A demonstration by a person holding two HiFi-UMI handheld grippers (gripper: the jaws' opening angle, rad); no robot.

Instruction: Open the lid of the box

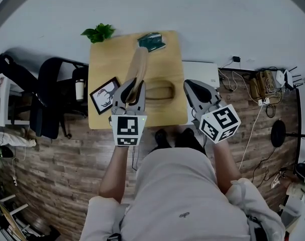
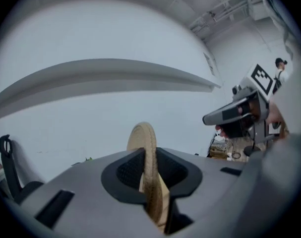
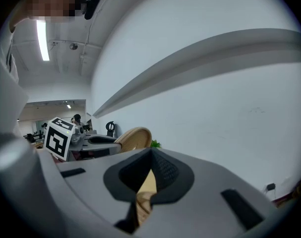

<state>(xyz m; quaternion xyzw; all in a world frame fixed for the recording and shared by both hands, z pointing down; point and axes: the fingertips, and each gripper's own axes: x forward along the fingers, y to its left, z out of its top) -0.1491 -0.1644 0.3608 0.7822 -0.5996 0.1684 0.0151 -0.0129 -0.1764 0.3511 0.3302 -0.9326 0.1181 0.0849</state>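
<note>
A pale oval wooden box (image 1: 161,91) lies on the wooden table (image 1: 106,59). Its round lid (image 1: 138,67) stands tilted up on edge over the box's left end. My left gripper (image 1: 132,90) is shut on the lid's rim; in the left gripper view the lid (image 2: 144,145) rises between the pads (image 2: 126,171). My right gripper (image 1: 190,86) is at the box's right end. In the right gripper view a strip of the box (image 3: 143,192) sits in the narrow gap of its jaws (image 3: 150,155), which look closed on it. The lid (image 3: 133,137) shows there too.
On the table are a framed picture (image 1: 104,94) at the left edge, a green plant (image 1: 98,32) at the far left corner and a dark green book (image 1: 151,41) at the far edge. A black chair (image 1: 46,99) stands left; a white unit (image 1: 201,73) sits right.
</note>
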